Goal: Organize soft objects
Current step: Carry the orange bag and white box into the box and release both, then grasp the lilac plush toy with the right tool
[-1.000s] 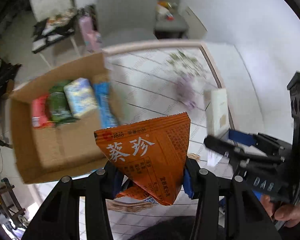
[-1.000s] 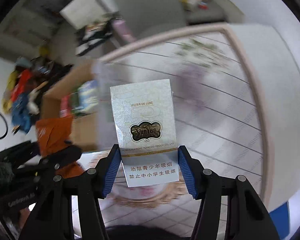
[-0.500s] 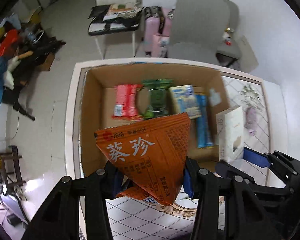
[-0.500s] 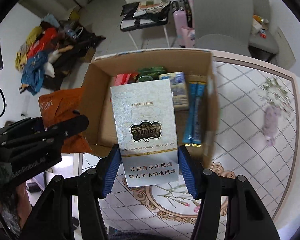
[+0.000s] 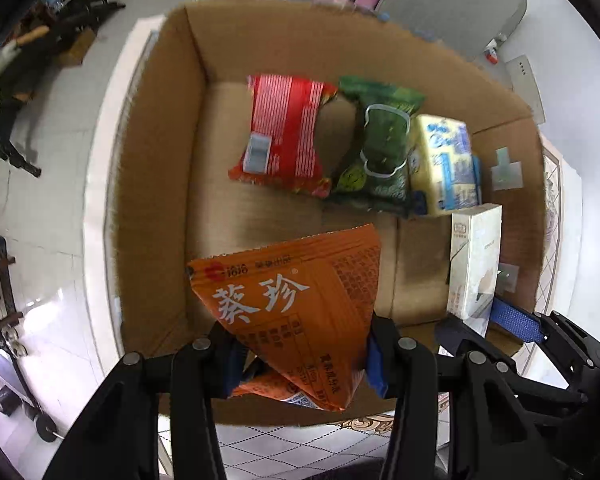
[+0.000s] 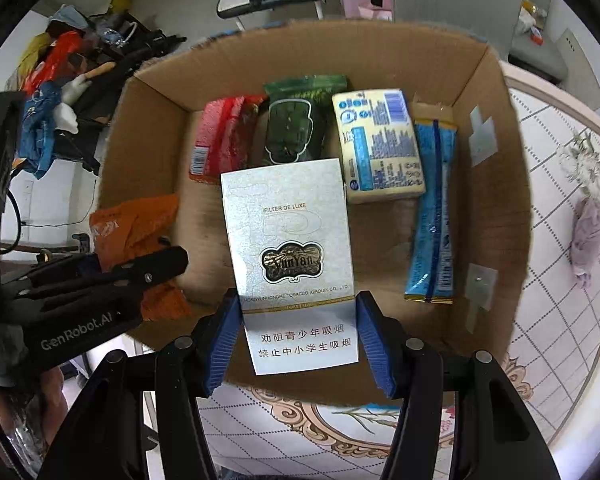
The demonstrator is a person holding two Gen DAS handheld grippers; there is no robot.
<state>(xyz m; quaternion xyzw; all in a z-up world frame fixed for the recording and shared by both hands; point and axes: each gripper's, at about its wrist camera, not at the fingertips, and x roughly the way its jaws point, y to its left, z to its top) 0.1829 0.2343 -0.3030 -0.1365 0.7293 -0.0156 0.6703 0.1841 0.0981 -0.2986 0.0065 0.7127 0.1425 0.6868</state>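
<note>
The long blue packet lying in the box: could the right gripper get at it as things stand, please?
Probably not yet: the right gripper is shut on the white carton. The way to the blue packet in the cardboard box looks free otherwise.

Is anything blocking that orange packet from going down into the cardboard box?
Nothing visible does. The orange foil packet, clamped in the left gripper, hangs over bare floor of the open cardboard box; the red packet and green packet lie farther back.
</note>
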